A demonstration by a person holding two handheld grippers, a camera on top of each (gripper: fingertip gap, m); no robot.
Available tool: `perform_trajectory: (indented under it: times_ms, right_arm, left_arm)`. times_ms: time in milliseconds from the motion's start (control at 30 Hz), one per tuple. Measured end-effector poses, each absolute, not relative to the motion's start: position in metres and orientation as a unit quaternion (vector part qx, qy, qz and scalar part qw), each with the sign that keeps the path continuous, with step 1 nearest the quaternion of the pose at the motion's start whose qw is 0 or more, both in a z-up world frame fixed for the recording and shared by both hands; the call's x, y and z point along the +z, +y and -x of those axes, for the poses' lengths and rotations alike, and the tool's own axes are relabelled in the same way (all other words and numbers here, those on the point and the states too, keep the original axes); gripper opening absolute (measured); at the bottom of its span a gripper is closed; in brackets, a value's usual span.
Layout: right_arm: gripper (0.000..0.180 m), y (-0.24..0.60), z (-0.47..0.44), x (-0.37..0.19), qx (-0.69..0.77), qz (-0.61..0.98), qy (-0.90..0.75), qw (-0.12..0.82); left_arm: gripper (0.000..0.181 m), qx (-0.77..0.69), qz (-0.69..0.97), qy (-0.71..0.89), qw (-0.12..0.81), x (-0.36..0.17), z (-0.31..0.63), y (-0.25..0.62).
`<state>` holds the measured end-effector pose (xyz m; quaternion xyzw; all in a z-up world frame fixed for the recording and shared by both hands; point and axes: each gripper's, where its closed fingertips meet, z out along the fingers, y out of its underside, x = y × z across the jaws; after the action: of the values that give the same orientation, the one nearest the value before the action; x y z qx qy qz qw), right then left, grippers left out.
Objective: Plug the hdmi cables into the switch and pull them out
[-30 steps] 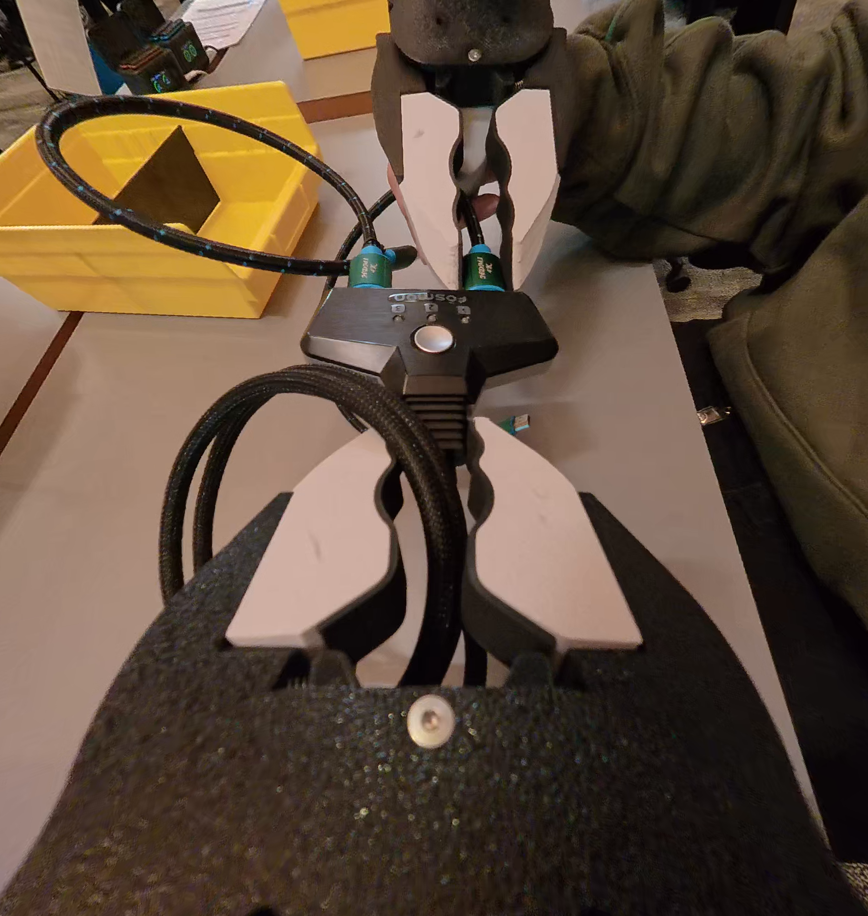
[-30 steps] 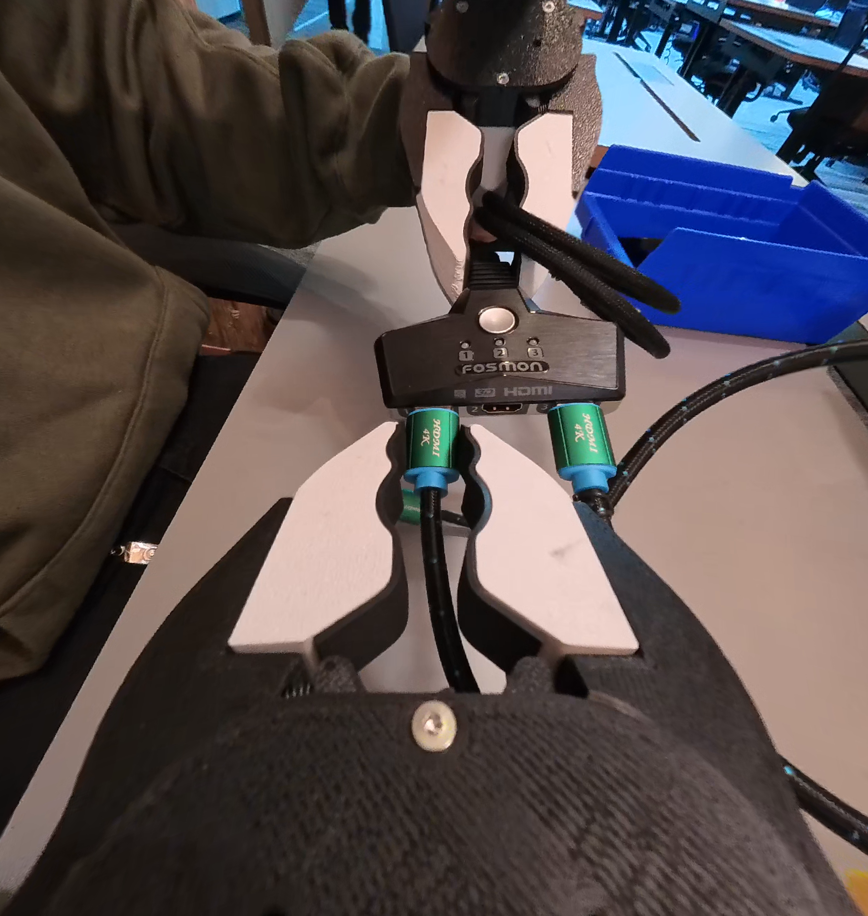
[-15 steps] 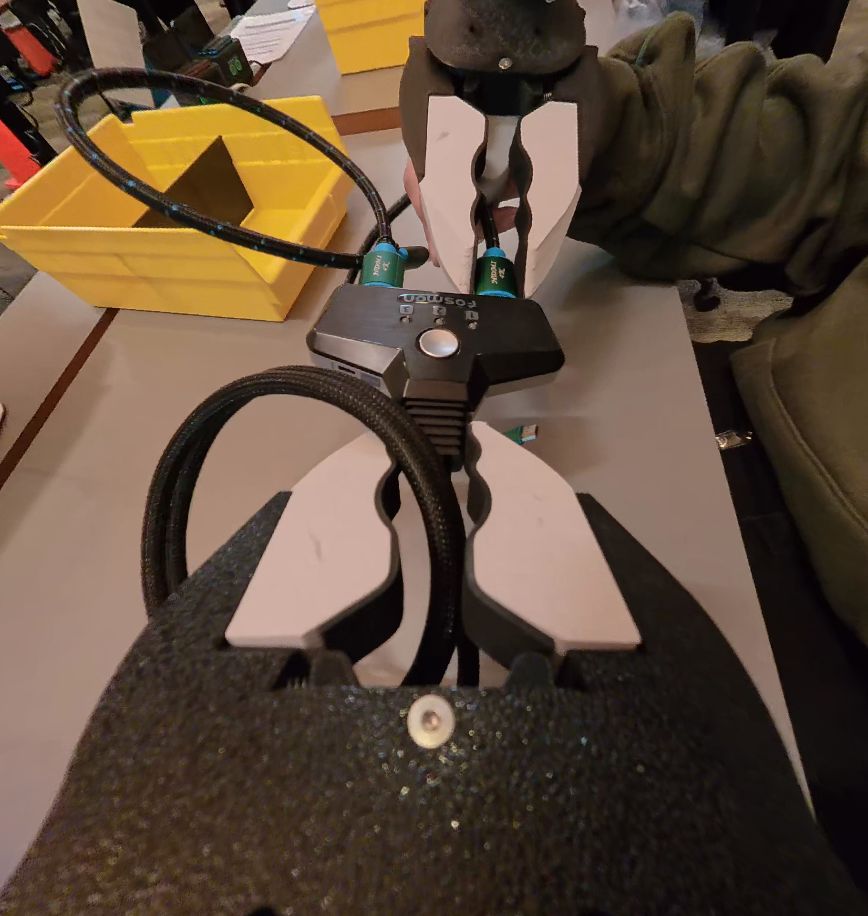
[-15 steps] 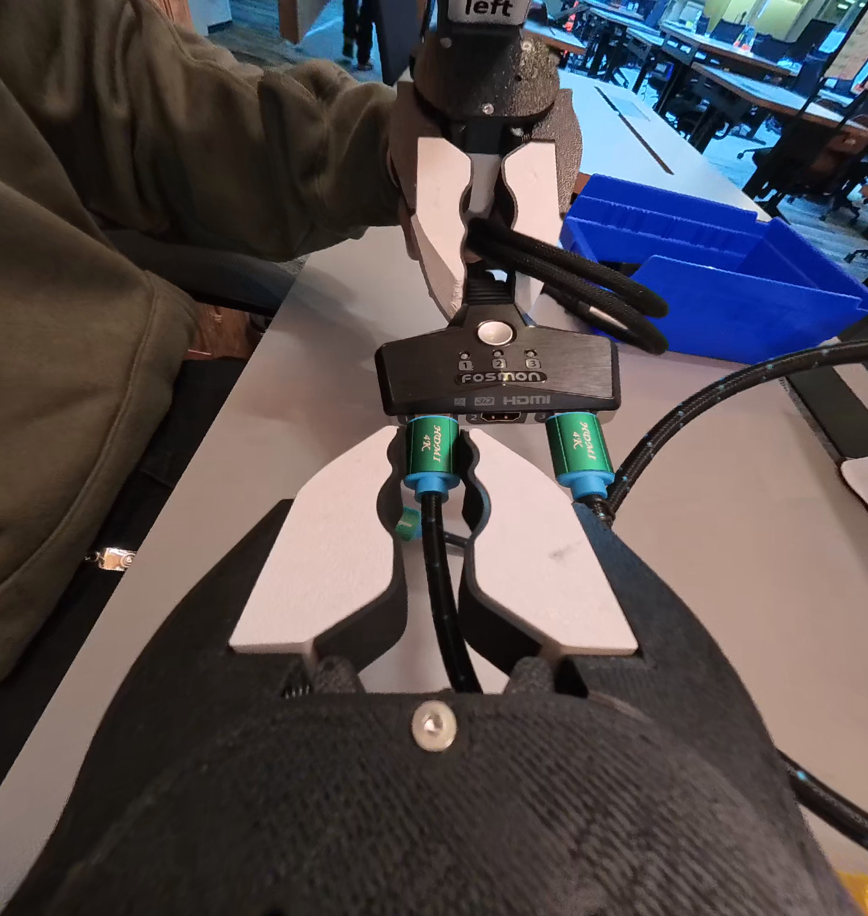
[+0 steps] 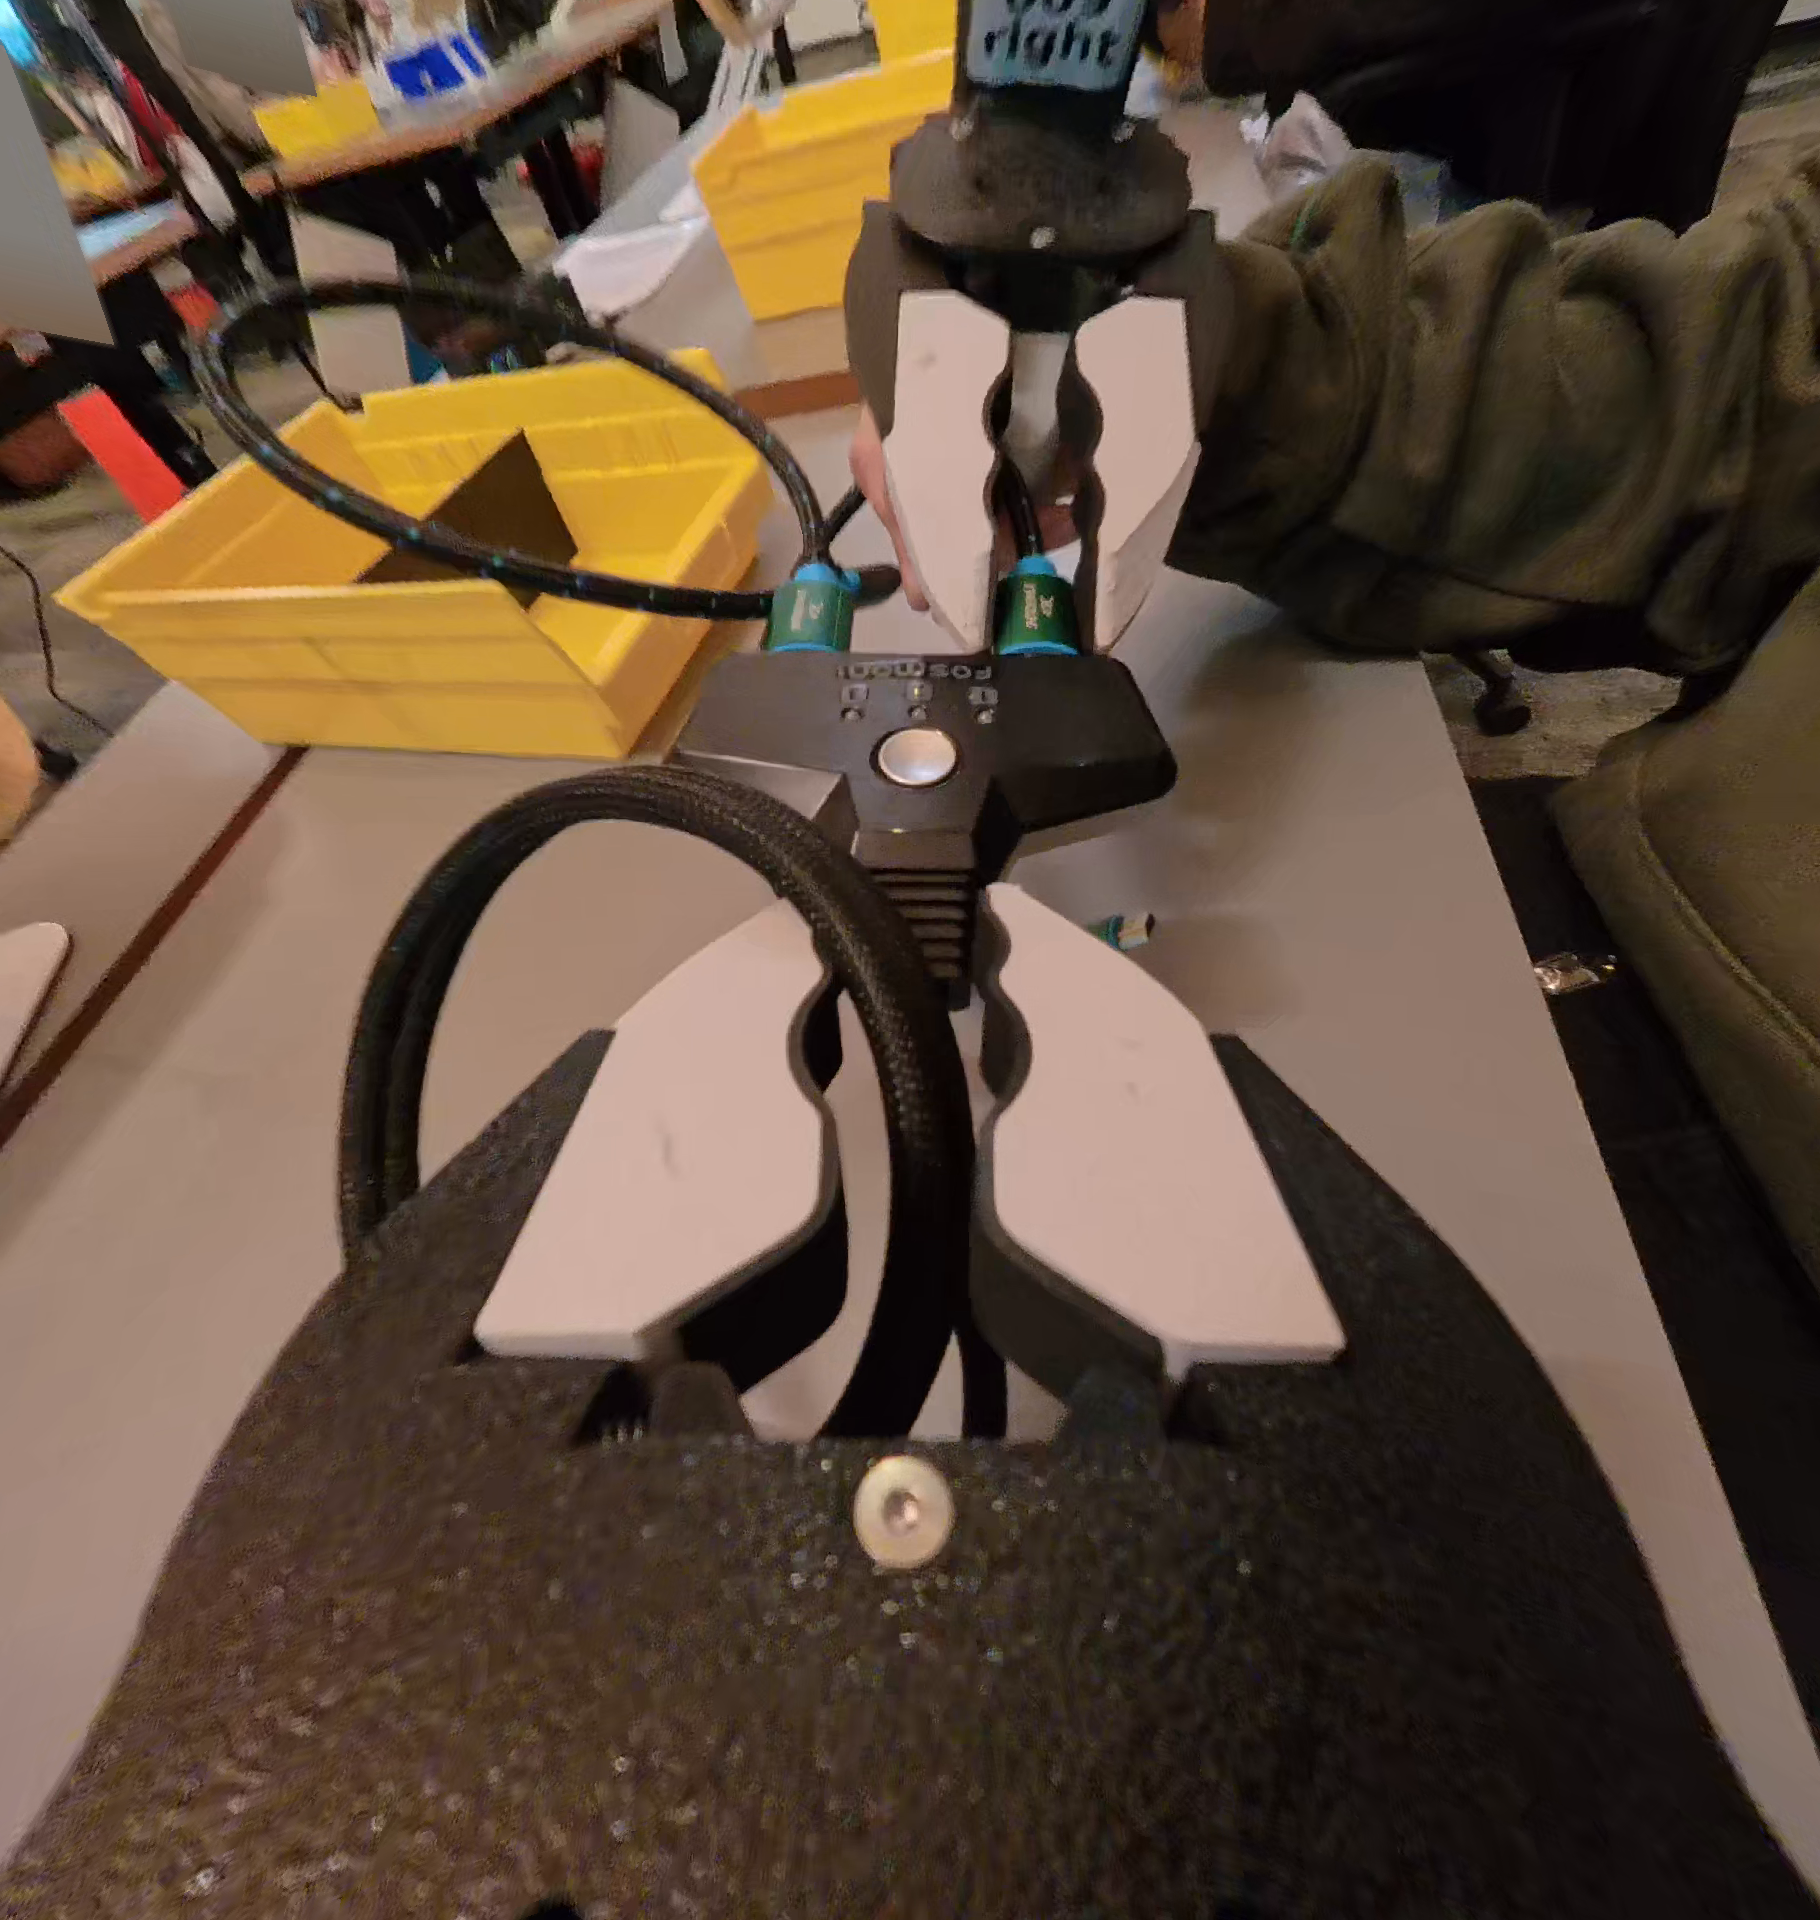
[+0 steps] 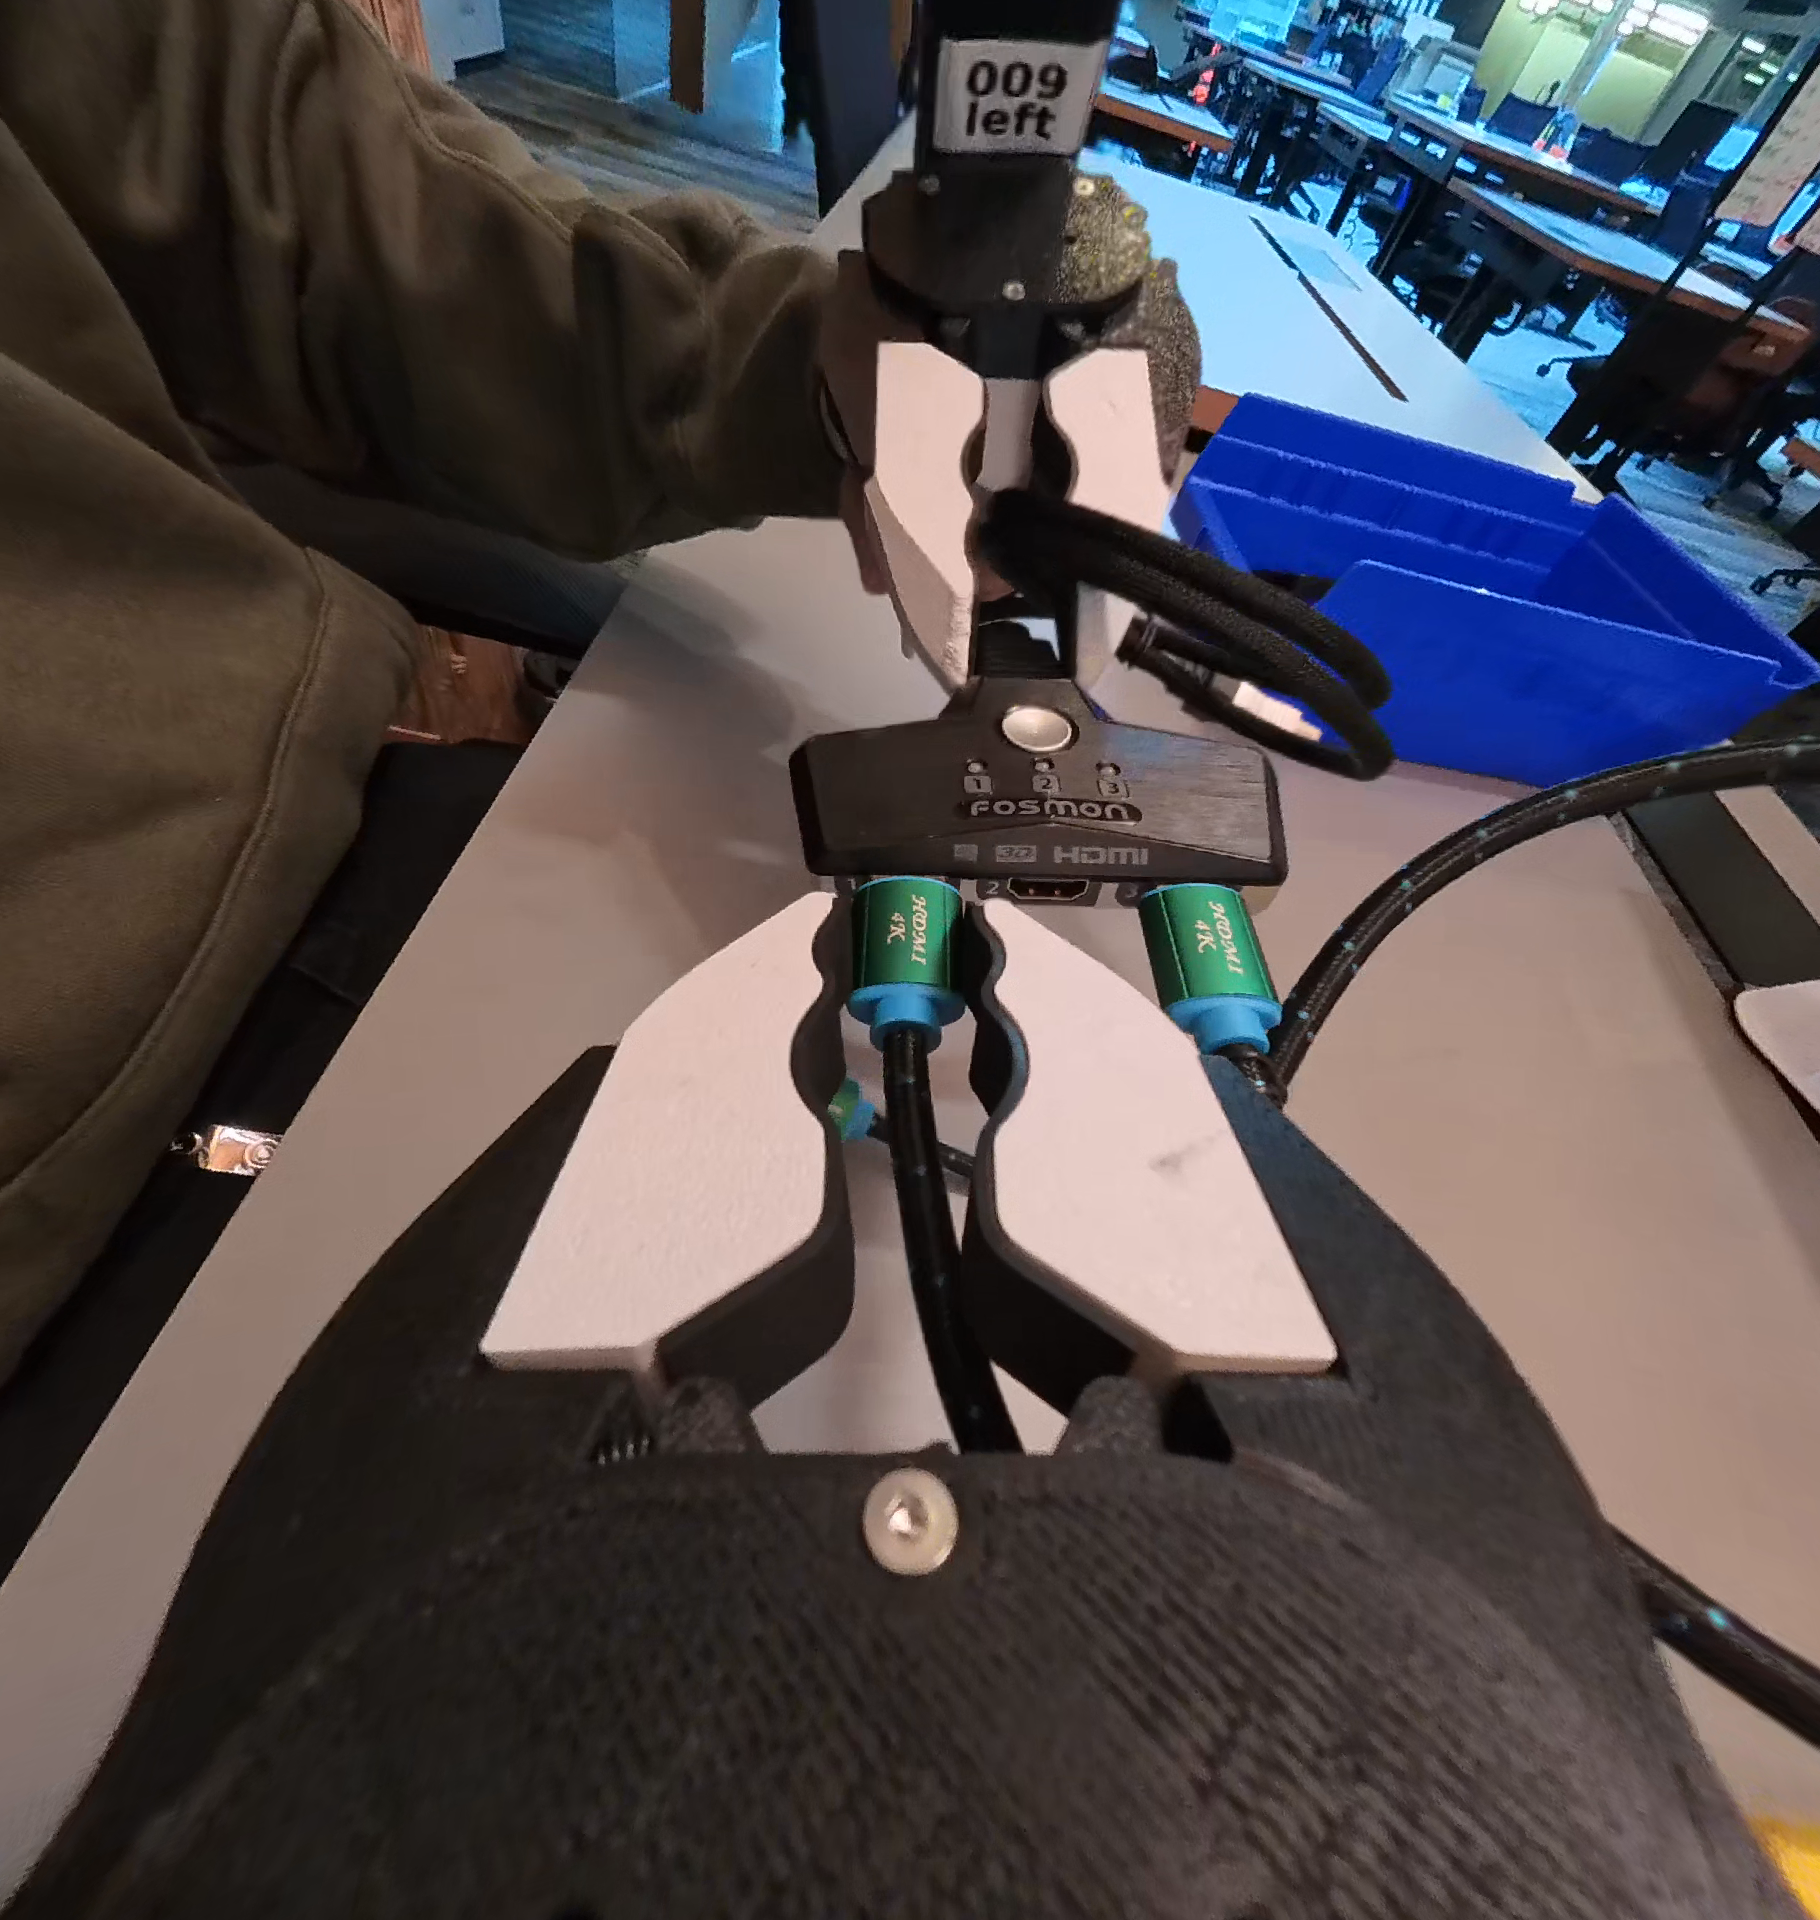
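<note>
The black HDMI switch (image 5: 927,727) is held between both grippers above the grey table (image 5: 1301,1039). My left gripper (image 5: 921,925) is shut on the switch's ribbed tail, where its thick black braided cable (image 5: 573,862) loops off left. My right gripper (image 6: 904,914) is shut on a green HDMI plug (image 6: 901,951) seated in the switch's (image 6: 1036,810) left port. A second green plug (image 6: 1202,956) sits in the right port; the middle port (image 6: 1046,890) is empty. A third green plug (image 5: 1124,930) lies loose on the table. The right gripper (image 5: 1036,623) faces me in the left wrist view.
A yellow bin (image 5: 366,644) stands at the left beyond the switch, with a braided cable (image 5: 449,540) arching over it. A blue bin (image 6: 1488,582) stands behind the left gripper (image 6: 1015,665). A person's green sleeves (image 6: 366,312) flank the table edge.
Both grippers have kept their grips, and both views have tilted upward, so more of the room shows. The two green plugs stay seated in the switch.
</note>
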<state>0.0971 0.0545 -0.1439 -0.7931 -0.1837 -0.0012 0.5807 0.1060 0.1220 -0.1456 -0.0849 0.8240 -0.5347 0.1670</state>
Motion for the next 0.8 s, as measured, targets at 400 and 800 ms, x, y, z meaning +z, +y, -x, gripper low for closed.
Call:
perform_trajectory:
  times_ms: [400, 800]
  right_arm:
    - [0.0, 0.049, -0.099, -0.111, 0.002, 0.741, -0.169, 0.649]
    - [0.028, 0.026, -0.109, -0.222, 0.086, 0.896, -0.105, 0.423]
  left_arm:
    - [0.02, -0.5, 0.106, 0.849, 0.137, -0.167, -0.106, 0.122]
    - [0.039, -0.397, 0.194, 0.895, 0.067, -0.239, -0.106, 0.115]
